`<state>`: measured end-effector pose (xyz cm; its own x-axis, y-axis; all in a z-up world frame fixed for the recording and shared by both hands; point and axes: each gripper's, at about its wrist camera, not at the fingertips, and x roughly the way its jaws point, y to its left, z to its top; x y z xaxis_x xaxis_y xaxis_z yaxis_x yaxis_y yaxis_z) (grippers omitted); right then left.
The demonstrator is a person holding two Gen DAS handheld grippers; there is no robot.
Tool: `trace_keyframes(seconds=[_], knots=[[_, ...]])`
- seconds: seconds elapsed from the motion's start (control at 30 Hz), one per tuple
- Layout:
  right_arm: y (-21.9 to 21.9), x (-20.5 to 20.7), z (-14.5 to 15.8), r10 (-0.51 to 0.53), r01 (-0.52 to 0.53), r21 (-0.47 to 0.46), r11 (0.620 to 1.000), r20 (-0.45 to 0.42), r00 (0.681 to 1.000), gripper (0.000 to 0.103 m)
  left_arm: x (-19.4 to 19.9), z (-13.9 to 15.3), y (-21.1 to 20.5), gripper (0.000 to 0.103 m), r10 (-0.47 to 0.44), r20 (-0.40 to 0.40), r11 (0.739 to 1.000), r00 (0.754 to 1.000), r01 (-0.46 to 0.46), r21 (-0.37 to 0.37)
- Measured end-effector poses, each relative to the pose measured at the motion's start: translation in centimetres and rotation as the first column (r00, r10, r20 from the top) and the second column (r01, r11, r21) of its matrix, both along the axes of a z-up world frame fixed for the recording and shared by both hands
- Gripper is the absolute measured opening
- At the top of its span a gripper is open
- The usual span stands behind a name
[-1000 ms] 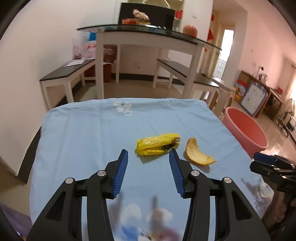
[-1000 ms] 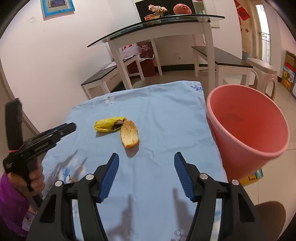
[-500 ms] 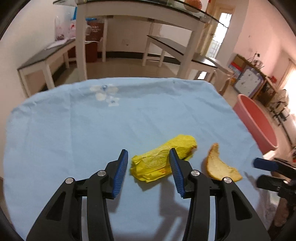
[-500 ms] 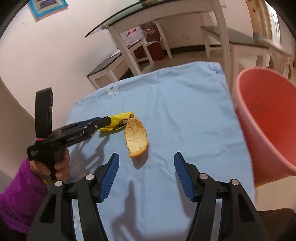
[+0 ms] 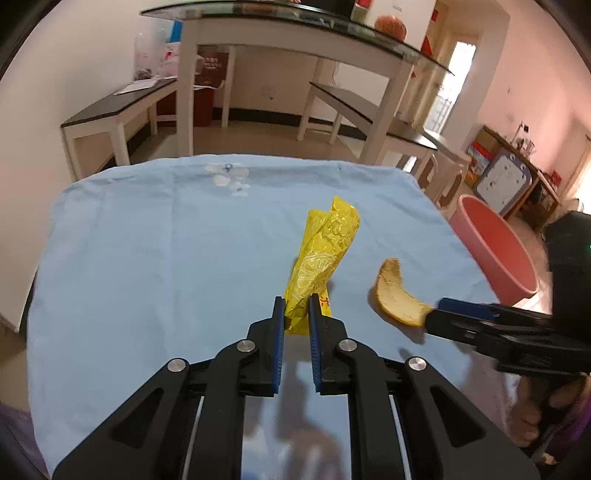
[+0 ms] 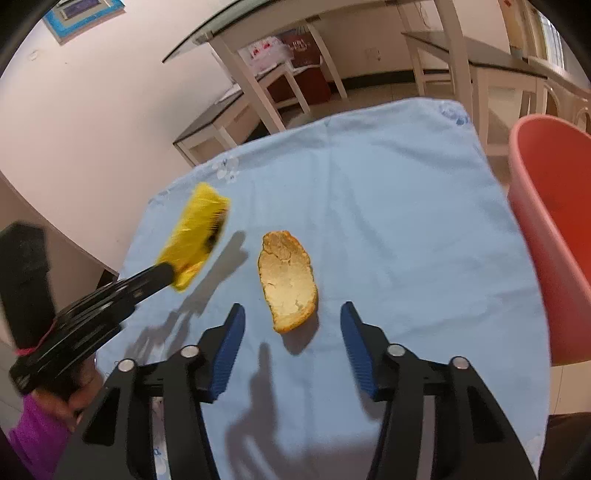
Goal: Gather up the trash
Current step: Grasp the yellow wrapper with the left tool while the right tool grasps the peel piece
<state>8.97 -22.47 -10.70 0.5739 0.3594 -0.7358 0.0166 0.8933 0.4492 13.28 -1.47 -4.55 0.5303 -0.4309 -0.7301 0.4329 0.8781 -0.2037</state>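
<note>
My left gripper [image 5: 296, 300] is shut on the near end of a crumpled yellow wrapper [image 5: 325, 254] and holds it lifted off the blue tablecloth [image 5: 155, 258]; the wrapper also shows in the right wrist view [image 6: 195, 232], raised above its shadow. An orange peel [image 6: 288, 280] lies on the cloth just ahead of my right gripper [image 6: 291, 317], which is open, its fingers either side of the peel's near end. In the left wrist view the peel [image 5: 395, 295] lies right of the wrapper, with the right gripper's tip at its near end.
A pink plastic bin [image 6: 554, 221] stands on the floor off the table's right edge, also in the left wrist view [image 5: 495, 251]. Behind the table are a glass-topped table [image 5: 295, 29] and two benches [image 5: 114, 110].
My left gripper closed on the yellow wrapper and lifted it off the cloth. My right gripper moved forward and left until its open fingers flank the peel.
</note>
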Motion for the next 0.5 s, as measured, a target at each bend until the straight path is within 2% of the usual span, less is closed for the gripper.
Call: trace_keyframes(seconds=[0.17, 0.2, 0.27, 0.3, 0.5], knots=[[0.4, 0.6, -0.5, -0.02, 0.019, -0.018, 1.0, -0.026, 0.999, 0.032, -2.0, 0.6, 1.0, 0.012, 0.048, 0.0, 0.999, 0.999, -0.048, -0.024], [0.6, 0.7, -0.6, -0.019, 0.019, -0.024, 1.0, -0.032, 0.999, 0.023, -2.4, 0.6, 1.2, 0.012, 0.06, -0.005, 0.998, 0.998, -0.06, -0.03], [0.7, 0.8, -0.7, -0.024, 0.023, -0.031, 0.999, -0.033, 0.999, 0.016, -3.3, 0.6, 1.5, 0.012, 0.071, -0.003, 0.997, 0.997, -0.071, -0.03], [0.7, 0.7, -0.7, -0.029, 0.028, -0.04, 0.999, -0.033, 0.999, 0.008, -3.7, 0.6, 1.6, 0.012, 0.078, 0.001, 0.997, 0.997, -0.078, -0.024], [0.4, -0.9, 0.4, -0.033, 0.033, -0.044, 0.999, 0.008, 0.999, 0.005, -5.3, 0.7, 2.2, 0.012, 0.11, -0.006, 0.993, 0.994, -0.11, -0.038]])
